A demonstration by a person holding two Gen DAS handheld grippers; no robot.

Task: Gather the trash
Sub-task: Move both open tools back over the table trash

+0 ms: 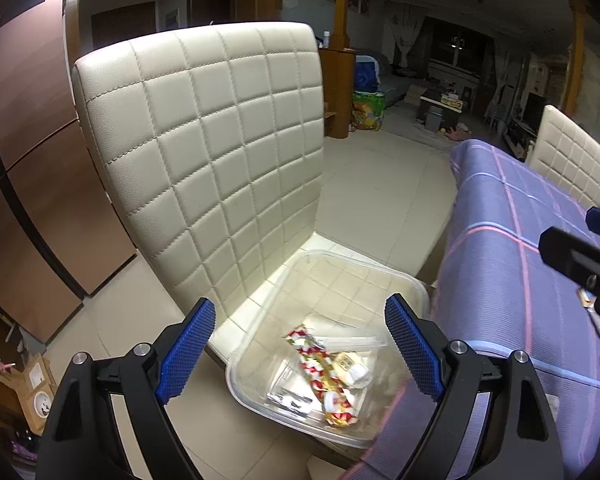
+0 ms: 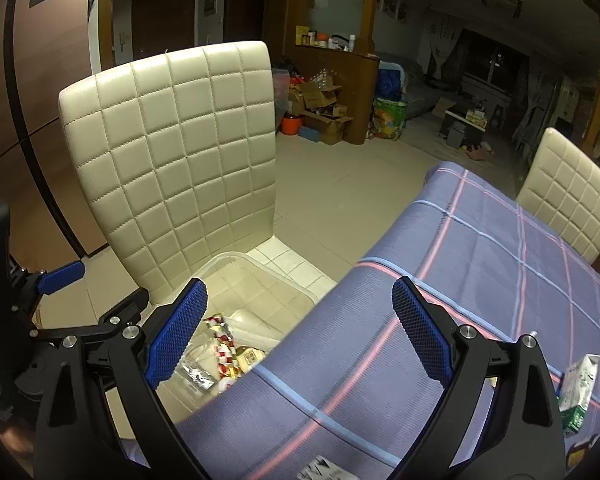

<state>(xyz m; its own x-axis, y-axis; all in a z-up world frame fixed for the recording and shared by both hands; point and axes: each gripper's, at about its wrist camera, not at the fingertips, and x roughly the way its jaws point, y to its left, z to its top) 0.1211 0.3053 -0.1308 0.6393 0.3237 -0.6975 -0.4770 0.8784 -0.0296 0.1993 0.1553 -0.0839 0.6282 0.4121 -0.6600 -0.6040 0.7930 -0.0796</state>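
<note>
Your left tongs (image 1: 300, 350) hang with blue pads spread wide and nothing between them, above a clear plastic bin (image 1: 416, 284) on the seat of a cream quilted chair (image 1: 204, 140). In the bin lie a red-and-white patterned wrapper (image 1: 320, 368), a small pale packet (image 1: 352, 366) and a silver foil wrapper (image 1: 292, 394), gathered toward the bin's near side. Your right tongs (image 2: 300, 330) are likewise spread and empty over the near left corner of the desk (image 2: 480, 260), draped in a purple plaid cloth. A green-and-white carton (image 2: 578, 392) rests by the desk's near right edge. A second cream chair (image 2: 572, 196) stands at the desk's far side.
</note>
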